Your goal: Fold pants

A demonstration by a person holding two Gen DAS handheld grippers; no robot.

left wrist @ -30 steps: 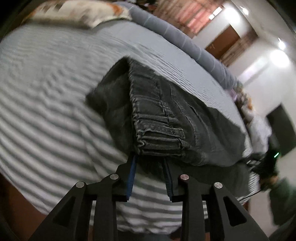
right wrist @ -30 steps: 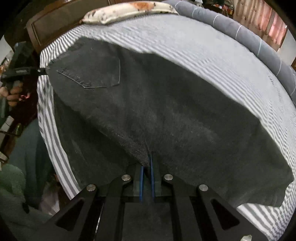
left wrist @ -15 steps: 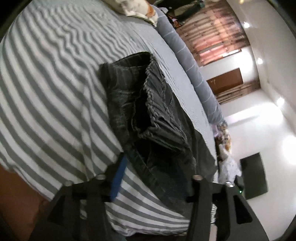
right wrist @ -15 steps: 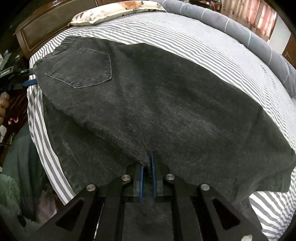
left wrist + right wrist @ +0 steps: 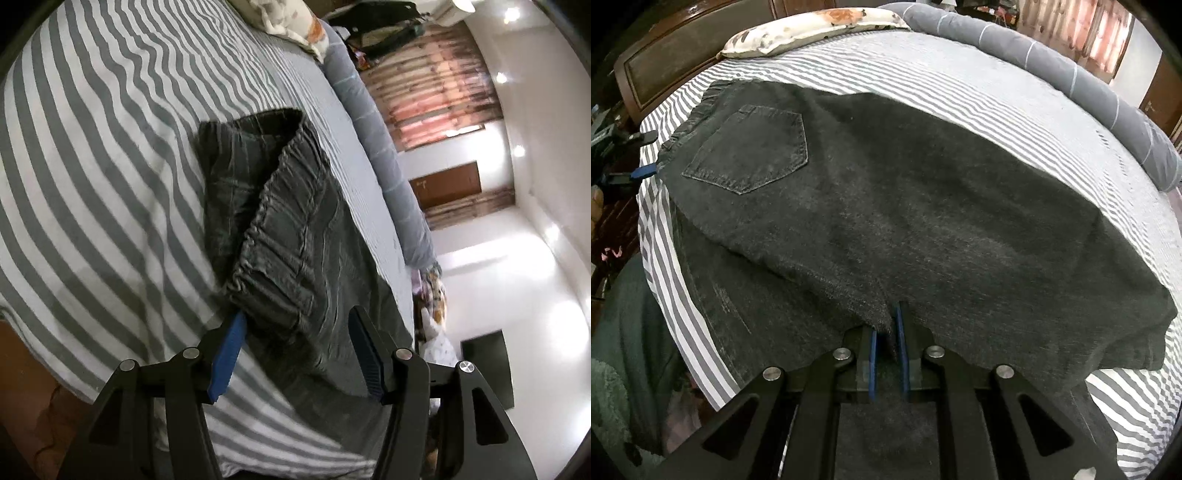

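Home bedroom, we'd say. Bed with grey-and-white striped sheet (image 5: 960, 85) fills most of both views. Dark wooden headboard (image 5: 665, 70) at upper left of the right wrist view, floral pillow (image 5: 812, 26) just in front of it at top centre. Long grey bolster (image 5: 1052, 74) runs along the bed's far edge, upper right. In the left wrist view, upper right, we see curtains (image 5: 443, 110) with light coming through, a brown wooden door (image 5: 447, 184) below them, white walls and bright ceiling lights (image 5: 511, 13). Clutter piled at the top centre, too blurred to name.
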